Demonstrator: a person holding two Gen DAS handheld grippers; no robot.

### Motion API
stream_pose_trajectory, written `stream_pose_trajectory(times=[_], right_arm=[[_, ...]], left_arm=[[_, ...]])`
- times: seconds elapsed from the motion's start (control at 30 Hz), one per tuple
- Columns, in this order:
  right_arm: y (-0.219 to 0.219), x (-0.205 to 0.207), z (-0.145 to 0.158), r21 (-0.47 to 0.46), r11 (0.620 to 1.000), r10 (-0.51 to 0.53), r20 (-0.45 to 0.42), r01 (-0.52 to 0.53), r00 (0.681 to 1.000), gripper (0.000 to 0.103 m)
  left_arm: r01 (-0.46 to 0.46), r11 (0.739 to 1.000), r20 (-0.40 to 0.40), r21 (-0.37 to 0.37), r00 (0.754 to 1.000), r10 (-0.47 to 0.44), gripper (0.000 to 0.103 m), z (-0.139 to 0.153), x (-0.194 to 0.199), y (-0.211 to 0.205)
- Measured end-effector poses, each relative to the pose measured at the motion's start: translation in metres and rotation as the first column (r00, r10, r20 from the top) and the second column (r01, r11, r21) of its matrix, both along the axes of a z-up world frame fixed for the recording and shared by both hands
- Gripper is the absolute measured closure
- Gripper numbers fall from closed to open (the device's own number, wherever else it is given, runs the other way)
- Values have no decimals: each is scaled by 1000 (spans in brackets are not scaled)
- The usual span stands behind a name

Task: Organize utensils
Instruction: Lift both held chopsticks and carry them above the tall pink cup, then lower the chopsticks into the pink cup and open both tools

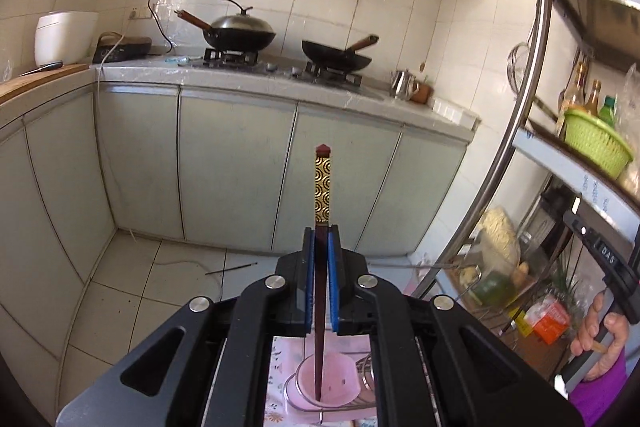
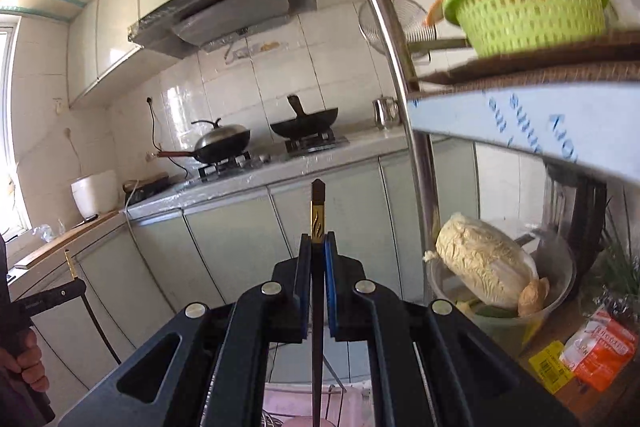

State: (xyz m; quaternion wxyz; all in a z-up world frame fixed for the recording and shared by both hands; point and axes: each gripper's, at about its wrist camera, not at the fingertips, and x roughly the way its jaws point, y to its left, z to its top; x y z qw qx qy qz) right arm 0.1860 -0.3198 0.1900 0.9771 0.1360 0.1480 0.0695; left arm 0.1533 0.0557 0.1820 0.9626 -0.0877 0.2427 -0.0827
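My left gripper (image 1: pixel 322 233) is shut on a dark red chopstick (image 1: pixel 322 187) with a gold patterned top, held upright. Its lower tip reaches into a pink cup (image 1: pixel 332 379) that sits in a wire rack (image 1: pixel 366 373) below the gripper. My right gripper (image 2: pixel 318 241) is shut on a dark chopstick (image 2: pixel 318 211) with a gold flame band, also upright; its lower end points down toward a pink rim (image 2: pixel 308 421) at the bottom edge. The right gripper also shows at the right edge of the left wrist view (image 1: pixel 600 259), and the left at the left edge of the right wrist view (image 2: pixel 60 293).
A metal shelf post (image 2: pixel 404 99) stands close on the right, with a green basket (image 2: pixel 528 7), a cabbage in a bowl (image 2: pixel 484 263) and packets on the shelves. Across the floor a counter (image 1: pixel 280 79) holds two woks (image 1: pixel 240 35) and a rice cooker (image 1: pixel 64 35).
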Motion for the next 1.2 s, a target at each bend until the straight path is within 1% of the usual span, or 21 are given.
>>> stream_pose_trajectory(times=[0.1,0.23,0.3,0.37,0.43,0.5,0.63,0.73,0.83,0.87,0.93,1.0,1.1,1.2], right_arm=[[5,12,-19,-7,1000,26,-76,-27,997,97],[12,21,-44,-29,999,40,-151,-45,988,97],[15,22,-55,-34,998,42,-177,-49,983,97],[18,19,-61,-36,997,53,-184,-61,981,97],[22,18,-64,-49,997,57,-191,-67,980,97],[24,16,-62,-44,996,63,-207,-74,976,97],[24,14,-54,-41,996,69,-214,-80,974,97],[22,15,-49,-50,996,56,-228,-69,972,97],[20,19,-56,-34,997,62,-272,-74,960,97],[21,19,-58,-37,996,67,-272,-80,960,97],[25,19,-60,-47,995,73,-279,-90,957,97],[30,20,-62,-59,993,76,-290,-98,954,97],[31,20,-56,-51,993,87,-288,-106,954,97],[33,23,-51,-60,992,84,-299,-107,951,97]], left_arm=[[15,1000,-41,21,999,-14,98,-18,5,-4],[30,999,-93,25,995,-28,98,-39,11,-8],[40,999,-114,27,993,-36,98,-48,14,-11],[52,998,-128,35,991,-47,98,-56,14,-13],[60,997,-147,43,988,-53,98,-64,15,-15],[55,997,-140,48,989,-48,98,-67,15,-16],[66,998,-160,22,985,-62,98,-64,14,-14],[66,998,-155,16,986,-63,98,-58,15,-13],[68,998,-164,-7,984,-68,98,-58,19,-10],[68,998,-173,-10,983,-68,98,-61,21,-10],[62,998,-186,-3,981,-61,98,-67,25,-12],[58,998,-177,5,983,-56,98,-68,25,-14],[61,998,-196,-20,979,-64,98,-66,29,-12],[70,997,-185,-12,980,-71,98,-62,29,-14]])
